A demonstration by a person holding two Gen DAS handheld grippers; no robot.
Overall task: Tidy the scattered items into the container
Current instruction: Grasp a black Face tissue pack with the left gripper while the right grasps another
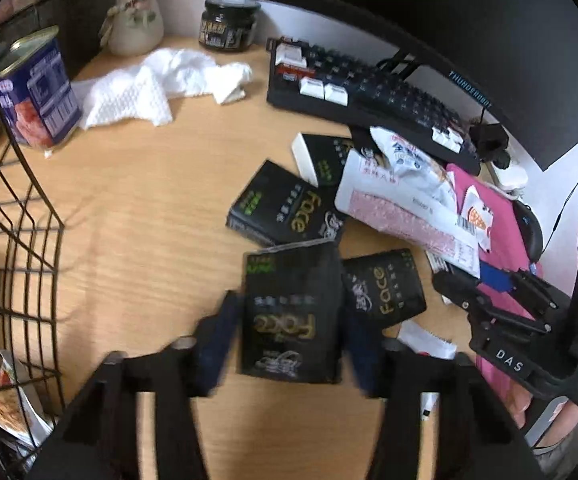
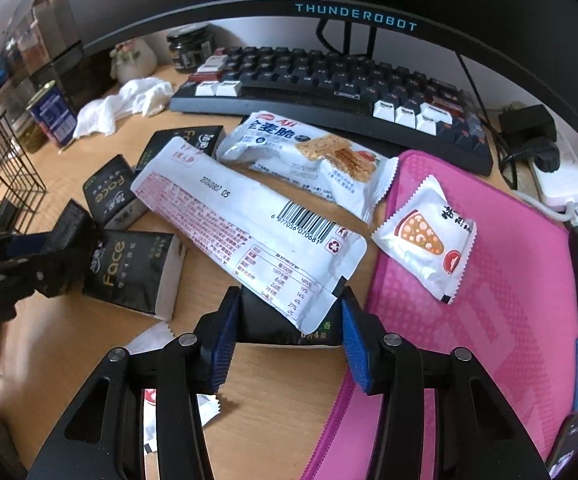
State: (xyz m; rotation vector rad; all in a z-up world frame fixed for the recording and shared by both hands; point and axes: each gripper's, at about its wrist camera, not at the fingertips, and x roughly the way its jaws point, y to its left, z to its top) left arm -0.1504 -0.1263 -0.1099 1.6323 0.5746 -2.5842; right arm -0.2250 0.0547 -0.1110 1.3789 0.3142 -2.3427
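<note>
Clamping a black tissue pack (image 1: 291, 312) between the blue pads of the left gripper (image 1: 289, 344), pads pressed against both its sides, just above the wooden desk (image 1: 149, 208). Straddling another black pack (image 2: 289, 330) with the right gripper (image 2: 287, 344); left pad touching, right pad seemingly touching too, though cannot tell for sure, with the end of a long white snack wrapper (image 2: 249, 228) lying across that pack. Scattered nearby: more black tissue packs (image 1: 285, 208), a cracker packet (image 2: 309, 156), a small pizza-print sachet (image 2: 425, 236) on a pink sleeve (image 2: 489, 320). Standing at the left edge: wire basket (image 1: 21, 240), already holding some packets. Behind: keyboard (image 2: 329, 84), crumpled paper towel (image 1: 149, 84), blue tin (image 1: 37, 88), dark jar (image 1: 229, 24).
</note>
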